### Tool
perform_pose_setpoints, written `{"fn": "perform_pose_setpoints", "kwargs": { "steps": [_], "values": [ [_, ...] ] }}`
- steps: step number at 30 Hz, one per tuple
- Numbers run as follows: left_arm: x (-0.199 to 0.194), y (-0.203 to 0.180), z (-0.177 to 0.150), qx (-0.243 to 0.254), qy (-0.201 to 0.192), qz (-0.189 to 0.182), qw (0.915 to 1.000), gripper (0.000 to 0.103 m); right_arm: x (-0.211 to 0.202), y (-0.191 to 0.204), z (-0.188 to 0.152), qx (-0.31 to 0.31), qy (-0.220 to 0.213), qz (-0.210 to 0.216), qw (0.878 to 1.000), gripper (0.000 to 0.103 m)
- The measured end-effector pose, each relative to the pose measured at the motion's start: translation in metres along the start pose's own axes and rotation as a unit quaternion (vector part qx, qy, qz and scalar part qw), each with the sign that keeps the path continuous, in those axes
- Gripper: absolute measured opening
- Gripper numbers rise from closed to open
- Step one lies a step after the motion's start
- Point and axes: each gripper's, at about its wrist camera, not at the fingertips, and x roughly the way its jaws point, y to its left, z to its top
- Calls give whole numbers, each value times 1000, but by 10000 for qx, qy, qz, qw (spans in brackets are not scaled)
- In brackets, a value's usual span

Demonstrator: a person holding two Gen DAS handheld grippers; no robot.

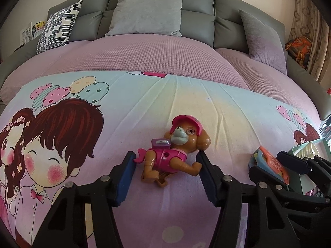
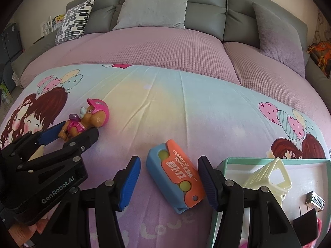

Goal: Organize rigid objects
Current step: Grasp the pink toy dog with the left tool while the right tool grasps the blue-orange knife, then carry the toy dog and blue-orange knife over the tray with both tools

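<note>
Left gripper (image 1: 165, 161) spread wide around the toy puppy figure (image 1: 175, 148), right gripper (image 2: 168, 173) gaping either side of the carrot knife toy (image 2: 175, 175) on the cartoon bedsheet (image 2: 165, 107).

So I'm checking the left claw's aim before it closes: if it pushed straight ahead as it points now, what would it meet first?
The toy dog. It lies on the bedsheet between the open fingers of the left claw, so almost no travel seems needed.
</note>
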Motion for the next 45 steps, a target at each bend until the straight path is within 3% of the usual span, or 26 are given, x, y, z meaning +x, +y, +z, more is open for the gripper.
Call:
{"fn": "perform_pose_setpoints", "kwargs": {
  "steps": [5,9,17,25,35,45],
  "values": [
    [-2,2,0,-13,59,-69,10000,62,1,4,-1,-83,32,-70,9999,61],
    [-4,6,-2,-70,174,28,9998,62,1,8,-2,-192,67,-158,9997,55],
    [-13,25,-10,-585,511,238,9967,62,3,11,-2,-288,165,-175,9993,55],
    [-29,21,-25,-632,702,478,9944,62,9,16,1,-518,340,-204,9979,54],
    [-46,10,-38,-587,855,587,9929,62,-15,10,-28,-33,491,399,9980,54],
    [-56,0,-40,-445,959,624,9924,62,-40,5,-63,615,601,300,9958,54]
  ]
}}
